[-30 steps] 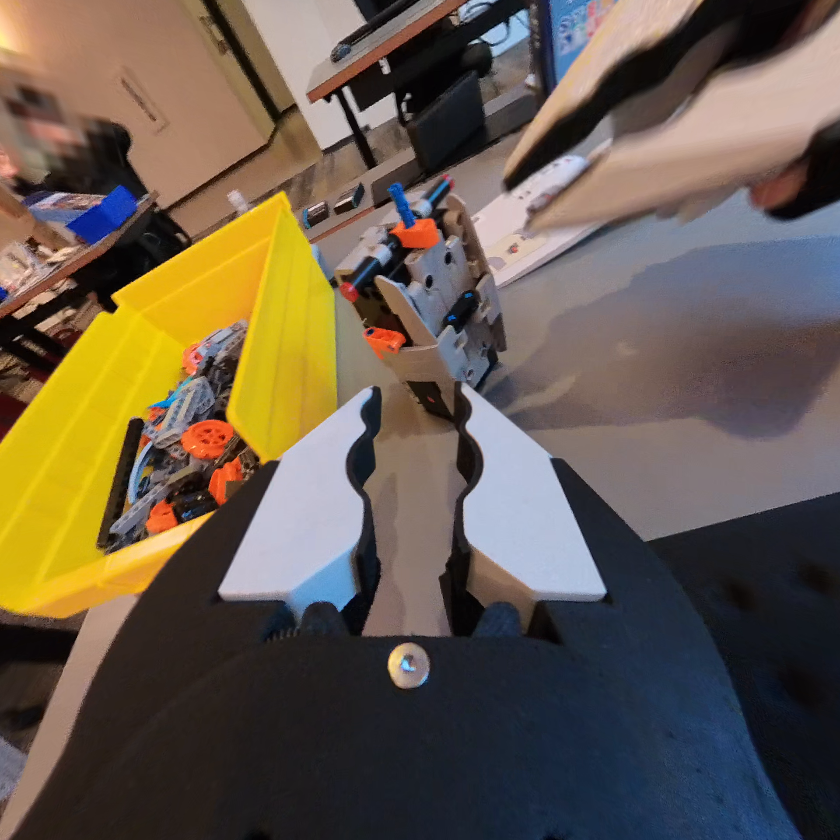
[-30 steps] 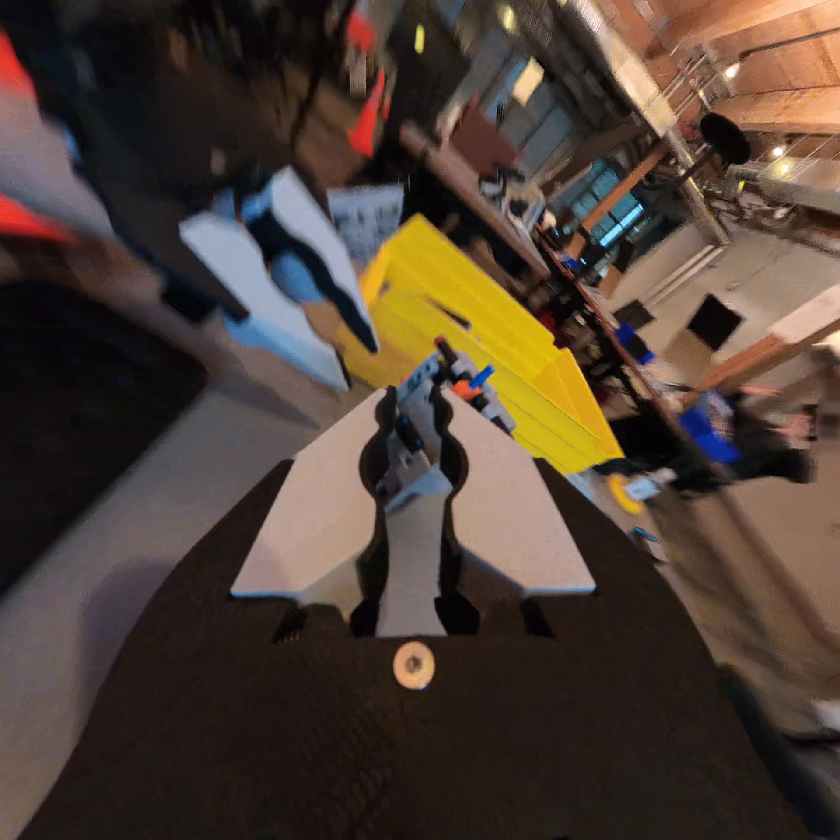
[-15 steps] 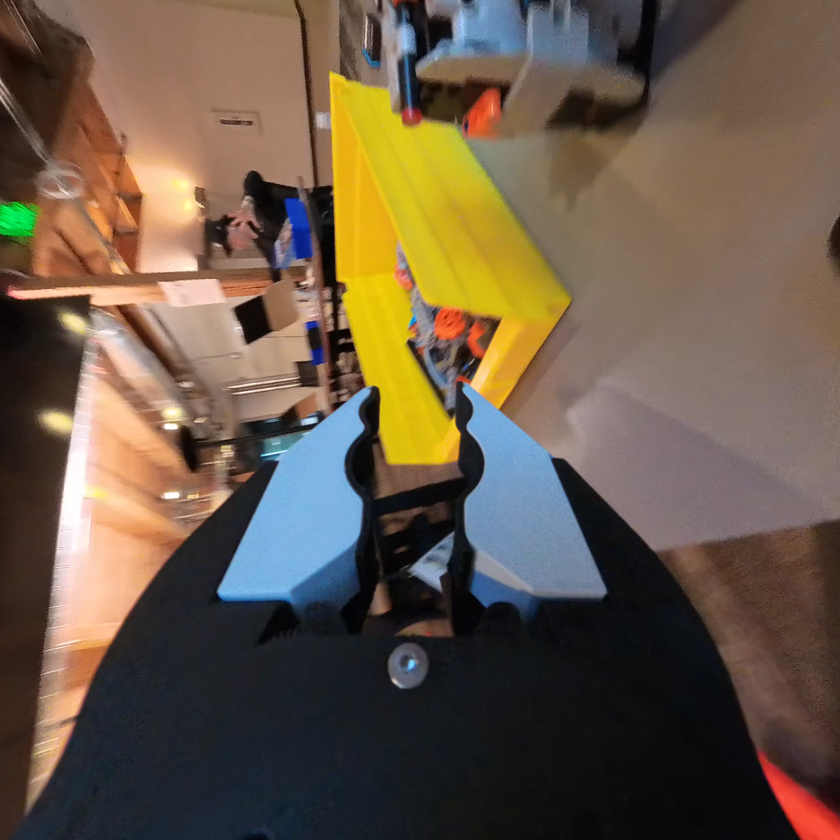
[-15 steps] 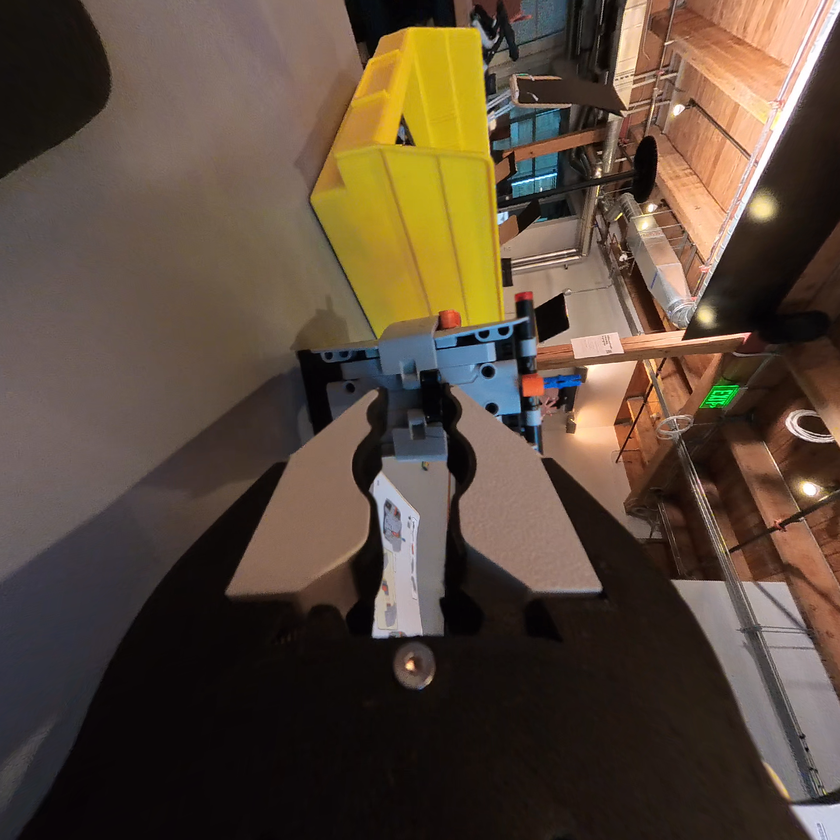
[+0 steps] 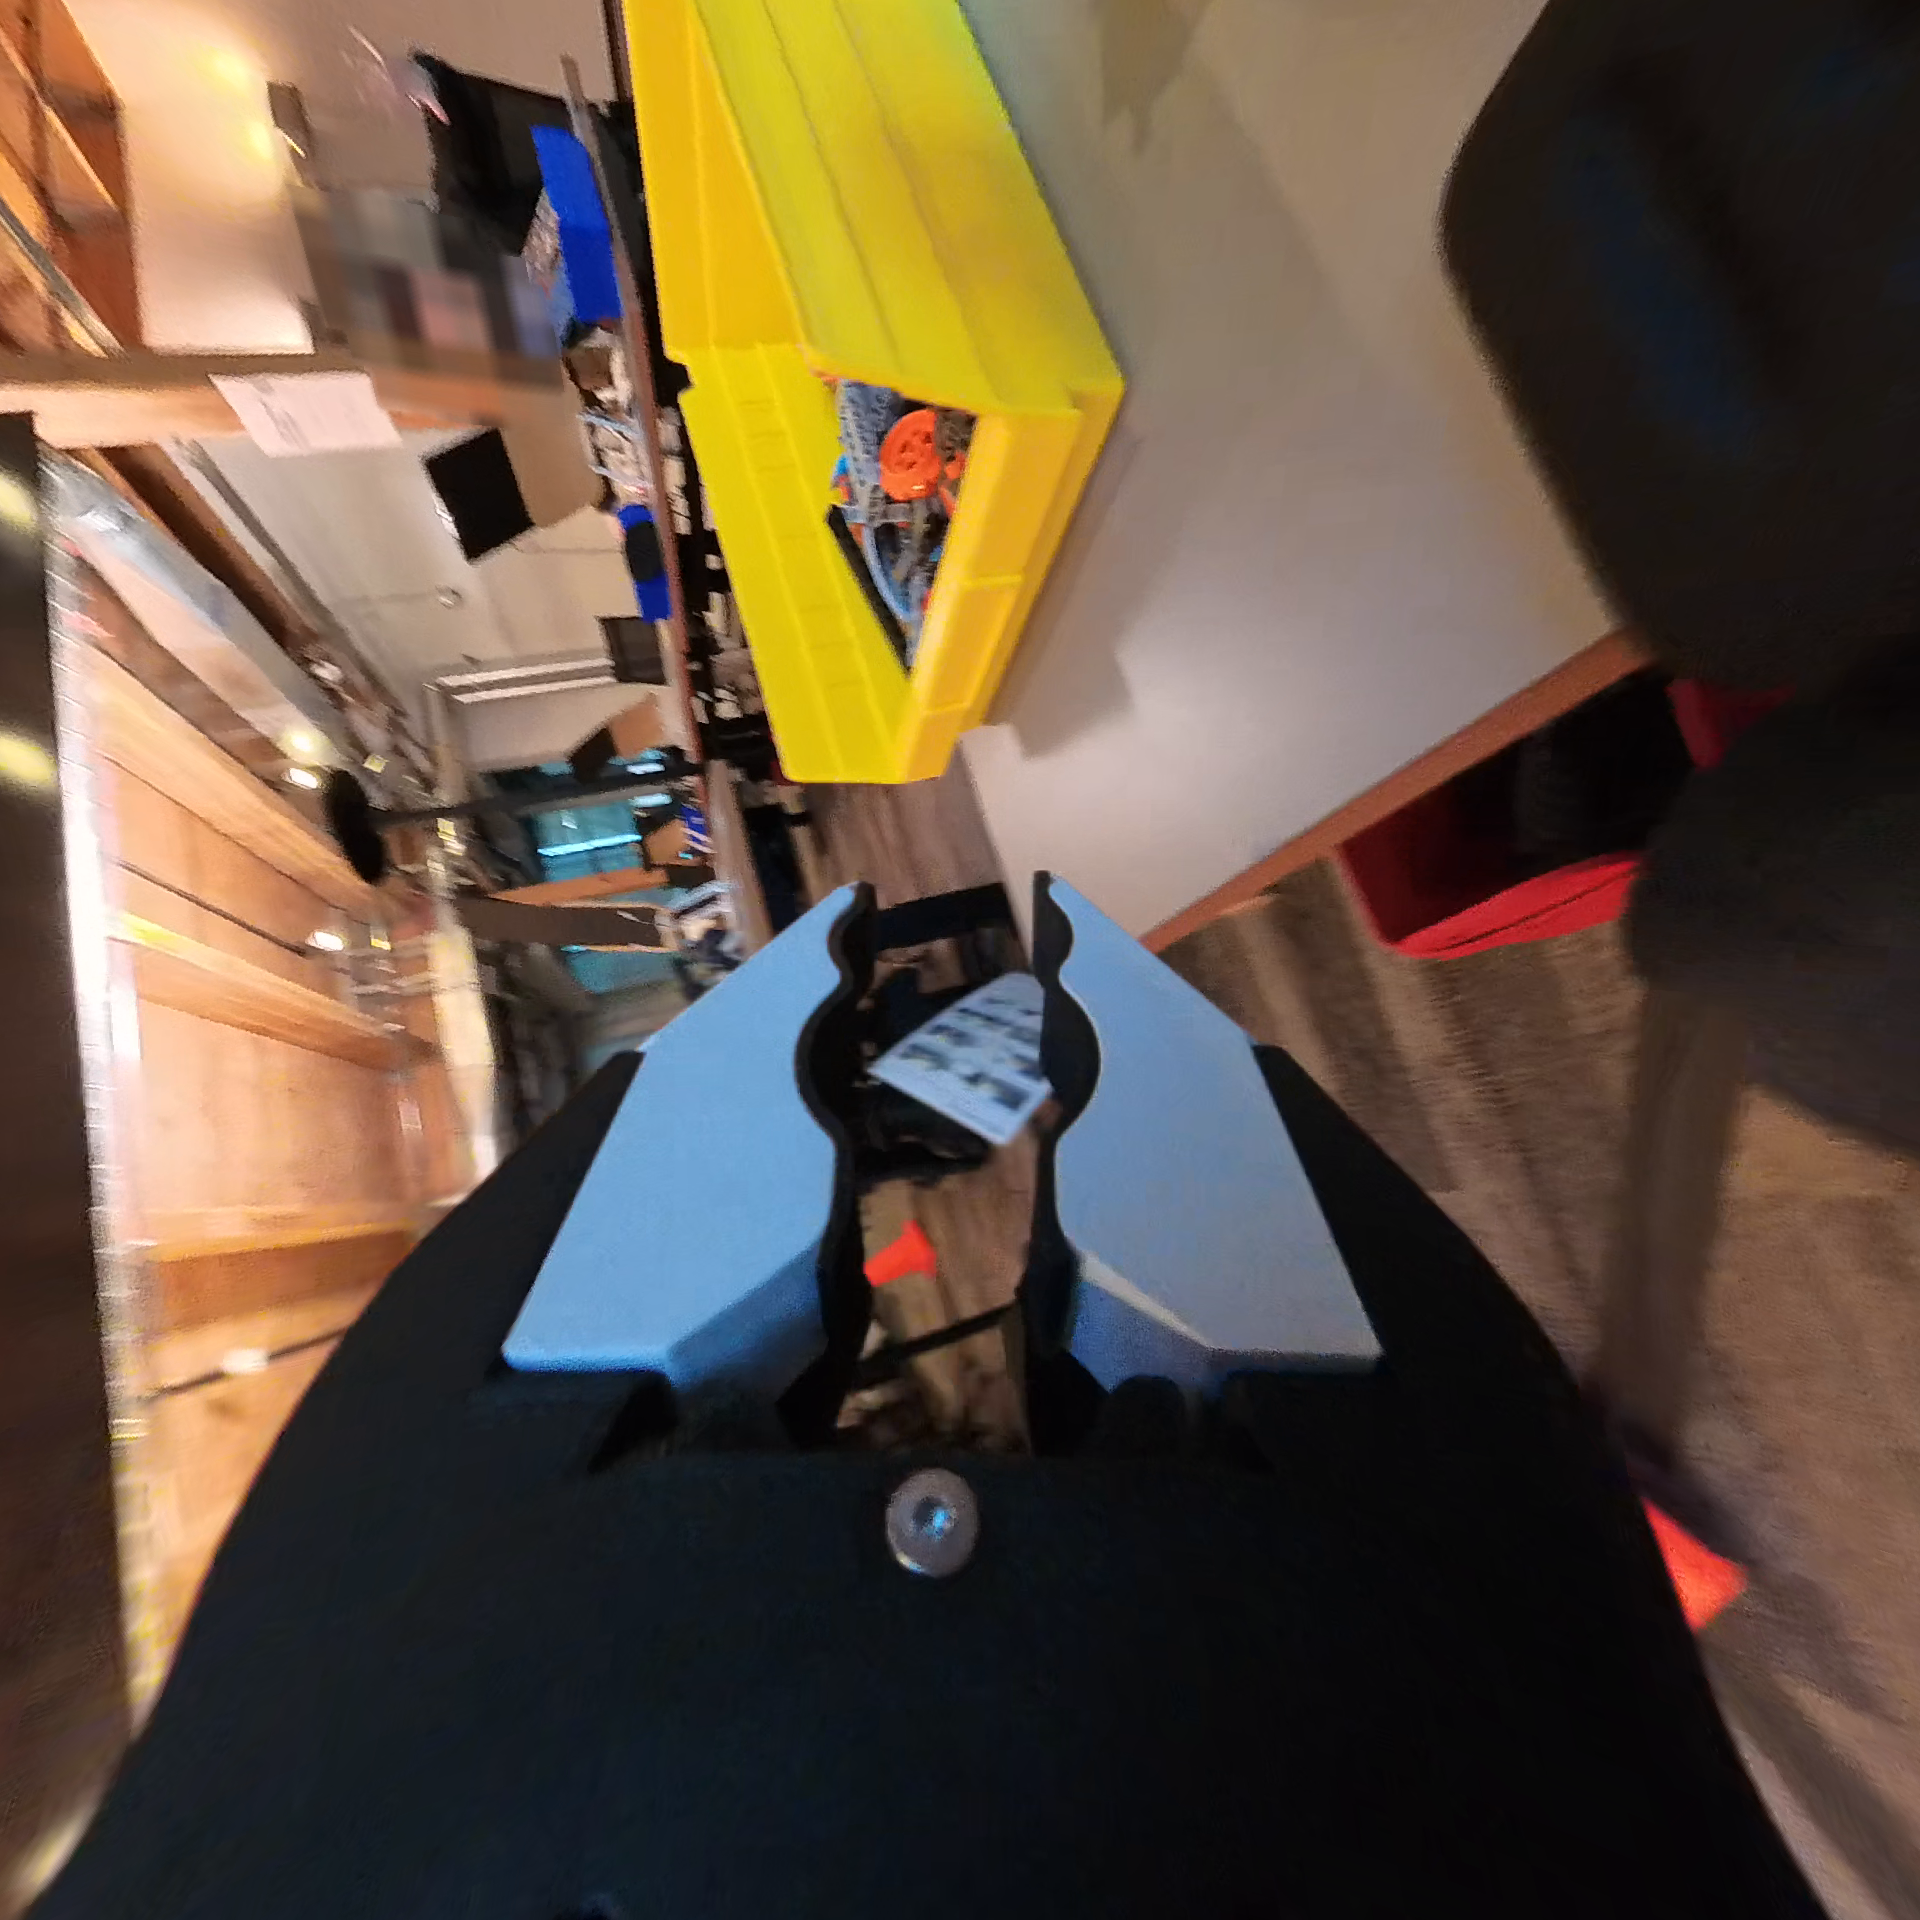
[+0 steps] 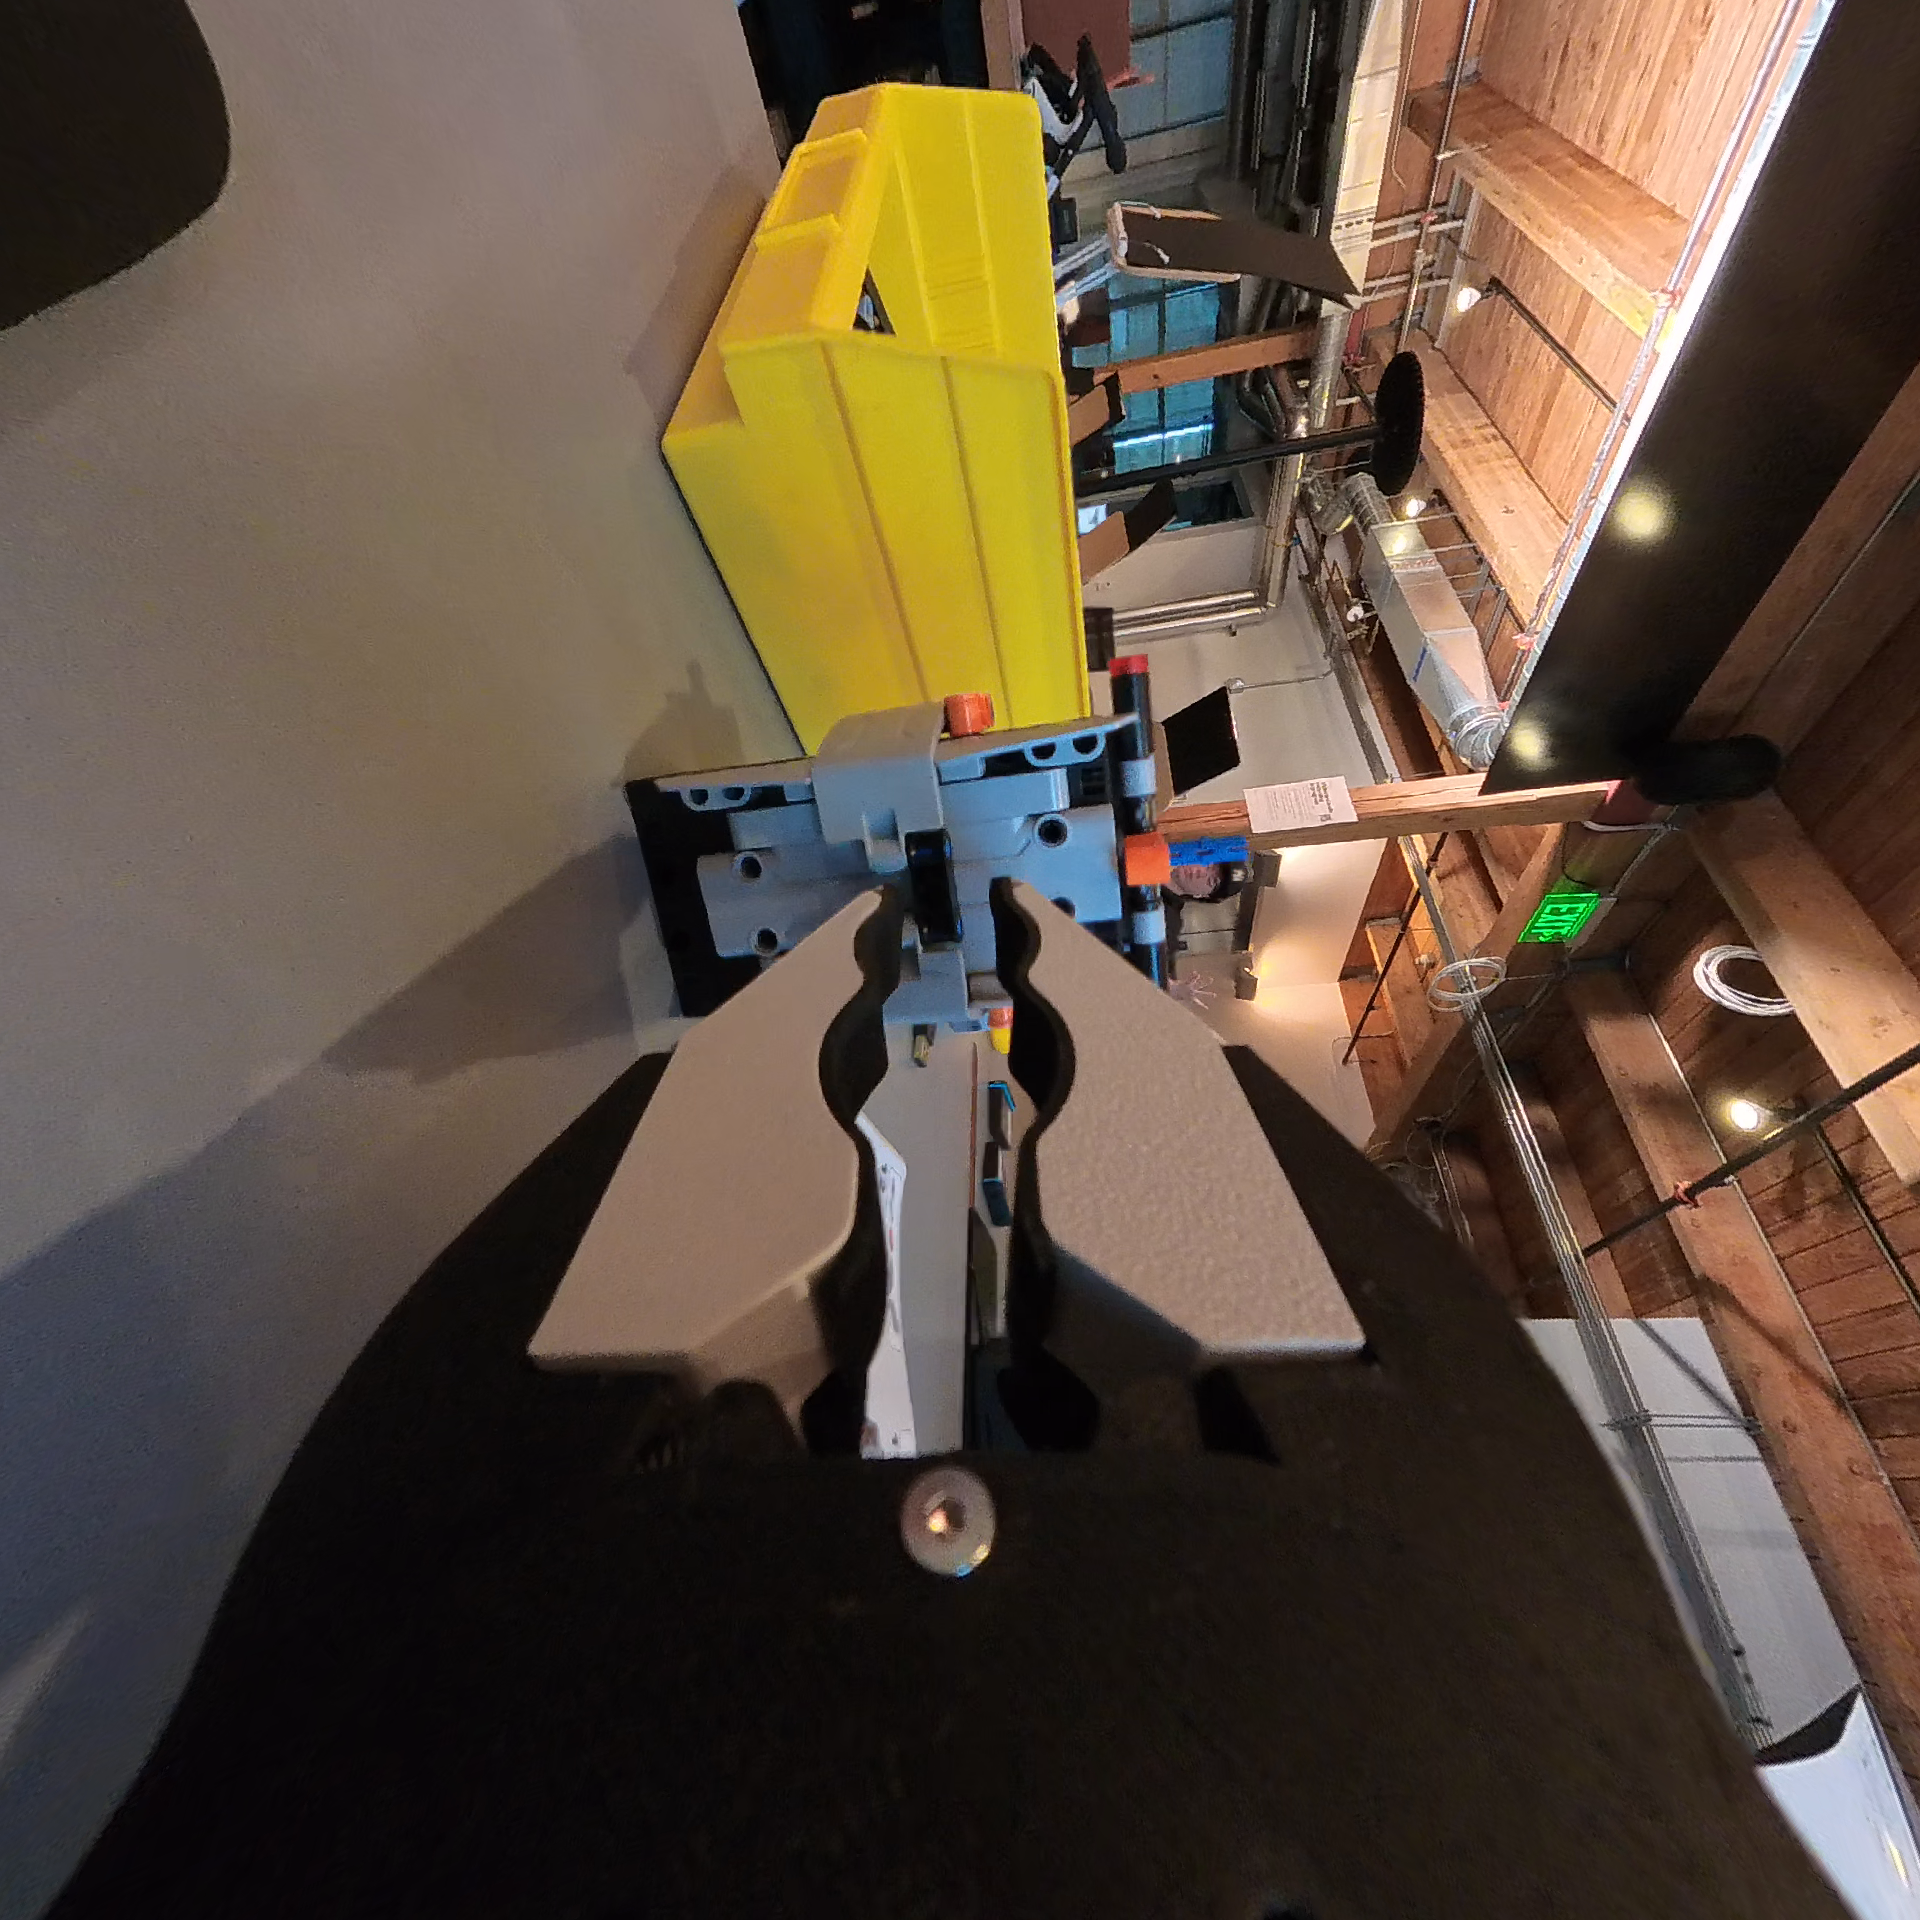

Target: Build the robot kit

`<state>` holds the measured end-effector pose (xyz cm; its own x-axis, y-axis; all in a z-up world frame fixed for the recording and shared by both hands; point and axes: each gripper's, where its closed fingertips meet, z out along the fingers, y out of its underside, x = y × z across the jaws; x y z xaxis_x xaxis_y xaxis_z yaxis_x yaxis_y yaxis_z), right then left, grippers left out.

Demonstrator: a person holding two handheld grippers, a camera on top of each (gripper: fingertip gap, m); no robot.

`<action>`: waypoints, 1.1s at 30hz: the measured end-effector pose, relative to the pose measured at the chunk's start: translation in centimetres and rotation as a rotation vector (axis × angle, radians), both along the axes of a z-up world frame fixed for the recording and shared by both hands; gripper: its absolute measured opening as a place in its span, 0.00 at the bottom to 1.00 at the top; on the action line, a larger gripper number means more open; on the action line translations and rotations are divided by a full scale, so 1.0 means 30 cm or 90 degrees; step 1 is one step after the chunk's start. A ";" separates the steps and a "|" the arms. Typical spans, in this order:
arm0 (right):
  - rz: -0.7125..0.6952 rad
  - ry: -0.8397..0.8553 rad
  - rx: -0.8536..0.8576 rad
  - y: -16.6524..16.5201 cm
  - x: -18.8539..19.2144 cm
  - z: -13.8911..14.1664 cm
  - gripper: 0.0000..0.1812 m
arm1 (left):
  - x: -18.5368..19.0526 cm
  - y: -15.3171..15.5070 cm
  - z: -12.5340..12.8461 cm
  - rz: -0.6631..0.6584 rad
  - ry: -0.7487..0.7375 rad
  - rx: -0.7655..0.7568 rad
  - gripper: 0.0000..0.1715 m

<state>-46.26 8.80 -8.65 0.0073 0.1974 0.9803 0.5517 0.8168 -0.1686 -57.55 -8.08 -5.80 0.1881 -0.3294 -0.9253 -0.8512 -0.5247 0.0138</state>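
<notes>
Room: timber-beamed workshop with wooden walls, seen rolled on its side in both wrist views; a pale grey tabletop [image 6: 364,623] carries the things.
Bin: yellow plastic storage bin [image 6: 914,499] standing on the tabletop, holding a heap of grey and orange toy building parts [image 5: 904,488].
Model: grey block-built assembly of plastic bricks with black edge, orange pins and a blue pin [image 6: 935,831], standing on the tabletop, just beside the bin's end wall.
Right gripper [image 6: 940,904]: nearer of the two; the model lies straight ahead of its tips, its broad face toward them, a grey and black projecting part reaching between the tips. Jaws narrowly parted; contact cannot be told.
Left gripper [image 5: 945,904]: well apart from the model, pointing past the table edge toward the floor. Jaws narrowly parted, holding nothing; the bin lies farther ahead.
Paper: white printed sheet [image 5: 971,1060] visible through the left gap, blurred.
</notes>
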 end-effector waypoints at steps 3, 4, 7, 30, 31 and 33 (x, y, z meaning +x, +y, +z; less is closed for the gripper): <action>-0.002 -0.001 -0.010 0.006 0.009 -0.005 0.09 | 0.114 -0.067 -0.076 0.023 -0.151 -0.012 0.17; 0.002 -0.002 -0.011 0.006 0.009 -0.006 0.10 | 0.171 -0.083 -0.091 0.017 -0.210 -0.010 0.17; 0.011 -0.010 -0.015 0.009 0.001 -0.020 0.13 | 0.311 -0.109 -0.093 -0.001 -0.335 0.012 0.16; -0.014 -0.024 0.006 0.059 0.005 -0.022 0.09 | 0.250 -0.080 0.002 -0.005 -0.736 0.193 0.17; -0.017 -0.017 0.022 0.057 0.001 -0.013 0.11 | 0.244 -0.078 0.004 -0.005 -0.740 0.196 0.17; -0.003 -0.020 0.060 0.035 -0.012 -0.003 0.20 | 0.237 -0.077 0.002 -0.006 -0.748 0.198 0.17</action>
<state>-46.62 9.85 -8.74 -0.0232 0.1050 0.9942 0.5597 0.8254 -0.0741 -50.44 -10.39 -5.74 0.9640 -0.1288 -0.2326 -0.2640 -0.3620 -0.8940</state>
